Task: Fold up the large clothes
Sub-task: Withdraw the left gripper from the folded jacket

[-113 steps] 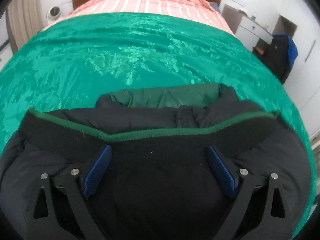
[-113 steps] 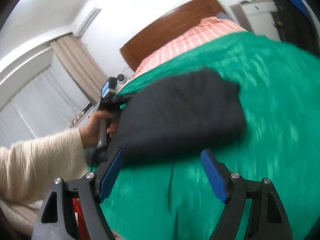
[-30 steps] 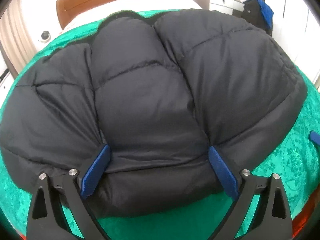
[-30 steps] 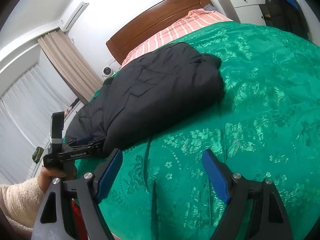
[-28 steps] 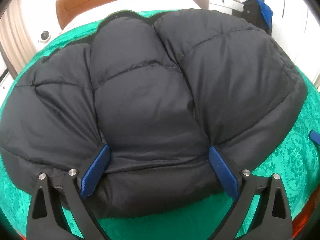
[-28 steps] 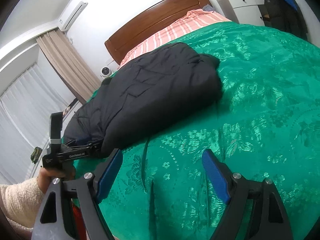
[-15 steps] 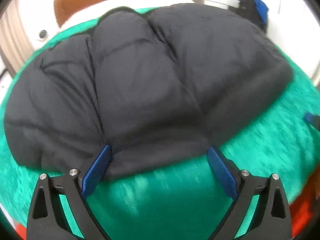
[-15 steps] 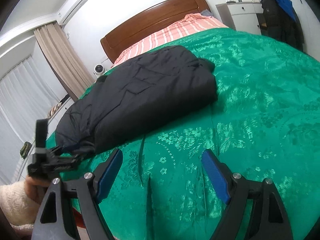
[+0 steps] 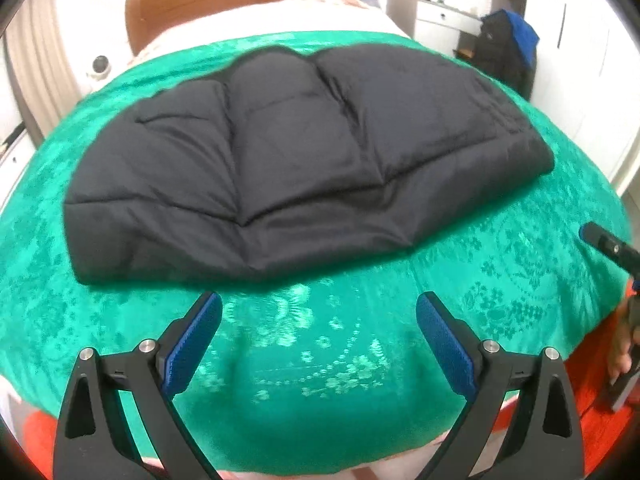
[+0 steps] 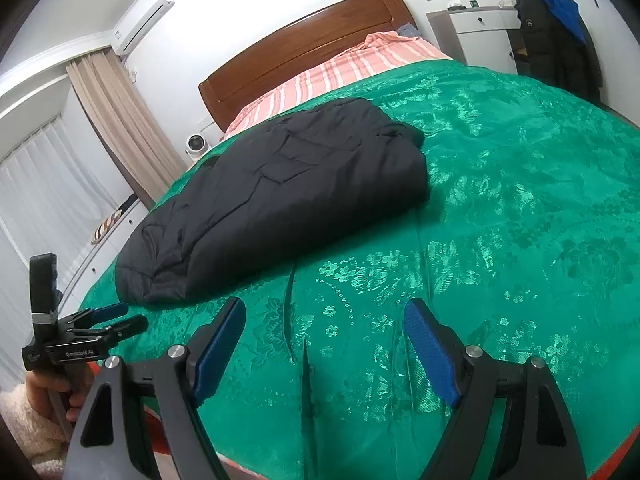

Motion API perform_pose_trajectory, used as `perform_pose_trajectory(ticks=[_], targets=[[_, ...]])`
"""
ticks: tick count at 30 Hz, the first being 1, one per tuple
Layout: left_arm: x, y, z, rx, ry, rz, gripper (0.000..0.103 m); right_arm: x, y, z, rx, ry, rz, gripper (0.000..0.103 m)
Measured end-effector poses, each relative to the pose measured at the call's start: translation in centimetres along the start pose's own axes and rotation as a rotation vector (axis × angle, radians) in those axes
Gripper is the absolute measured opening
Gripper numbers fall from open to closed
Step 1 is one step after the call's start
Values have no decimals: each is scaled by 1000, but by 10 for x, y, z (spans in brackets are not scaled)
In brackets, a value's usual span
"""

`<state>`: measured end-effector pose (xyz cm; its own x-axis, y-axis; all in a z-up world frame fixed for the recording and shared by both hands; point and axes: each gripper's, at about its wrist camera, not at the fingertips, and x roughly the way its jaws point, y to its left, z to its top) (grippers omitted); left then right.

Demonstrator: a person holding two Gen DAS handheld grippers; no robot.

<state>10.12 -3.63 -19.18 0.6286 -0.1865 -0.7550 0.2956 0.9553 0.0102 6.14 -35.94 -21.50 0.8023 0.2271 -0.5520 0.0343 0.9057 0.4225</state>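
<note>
While the folded black jacket [image 9: 304,160] lies on the green bedspread [image 9: 480,280], both grippers hang over the foot edge of the bed, clear of the cloth. The left gripper [image 9: 318,336] points toward the headboard [image 9: 248,4], its blue pads [image 9: 192,340] spread wide with nothing between them, just short of the jacket's near edge. The right gripper [image 10: 324,344] is likewise splayed and empty, aimed diagonally across the bedspread, with the jacket ahead and to its left. In the right wrist view the left gripper [image 10: 116,318] shows at the lower left, held level near the bedspread's foot-left corner by a hand [image 10: 52,388] in a cream sleeve [image 10: 24,420]. In the left wrist view a dark tip of the right gripper [image 9: 604,240] pokes in at the right edge.

The jacket sits toward the left half of the bed, one end near the foot-left corner and the other reaching toward the striped pink sheet [image 10: 340,72] at the head. Creases run through the bedspread in front of the right gripper. Beyond the bed's right side stand a white cabinet [image 10: 476,32] and a hanging dark coat [image 10: 556,36] with a blue hood. A curtain [image 10: 120,132], an air conditioner [image 10: 144,26] and a small white round device [image 10: 196,145] are at the head-left side.
</note>
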Motion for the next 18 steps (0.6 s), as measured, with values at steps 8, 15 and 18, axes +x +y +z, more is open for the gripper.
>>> perform_pose_trajectory(ticks=[8,15,18], targets=[[-4,7,1,1,-22,46,98,-1,-4,0,27,0,-11,81],[-1,4,5,0,-31,56,98,2,-5,-3,21,13,-20,81],[-1,8,6,-12,-36,49,98,1,-5,-5,16,13,-26,81]])
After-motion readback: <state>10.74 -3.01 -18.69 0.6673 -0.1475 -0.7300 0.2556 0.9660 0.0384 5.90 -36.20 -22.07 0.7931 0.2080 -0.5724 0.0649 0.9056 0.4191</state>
